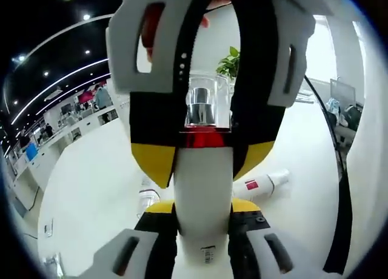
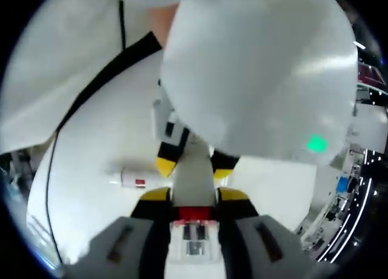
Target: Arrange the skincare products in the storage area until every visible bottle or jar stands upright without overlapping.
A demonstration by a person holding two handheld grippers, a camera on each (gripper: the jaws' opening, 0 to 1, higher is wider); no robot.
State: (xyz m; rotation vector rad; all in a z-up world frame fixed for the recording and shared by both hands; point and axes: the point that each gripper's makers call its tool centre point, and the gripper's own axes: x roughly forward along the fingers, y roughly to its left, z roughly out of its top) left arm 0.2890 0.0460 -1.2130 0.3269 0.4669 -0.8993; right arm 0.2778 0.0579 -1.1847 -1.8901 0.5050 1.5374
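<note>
Between both grippers' closed jaws, a white bottle [image 1: 203, 188] hides its label.

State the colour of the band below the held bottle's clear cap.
Red, on the white bottle; clearest in the left gripper view.

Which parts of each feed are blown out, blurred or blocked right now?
Left gripper view: bright window light washes out the background; the white bottle and the right gripper crowd the centre, though the lying tube reads clearly. Right gripper view: a blurred white sleeve covers the top, and the table is overexposed.
</note>
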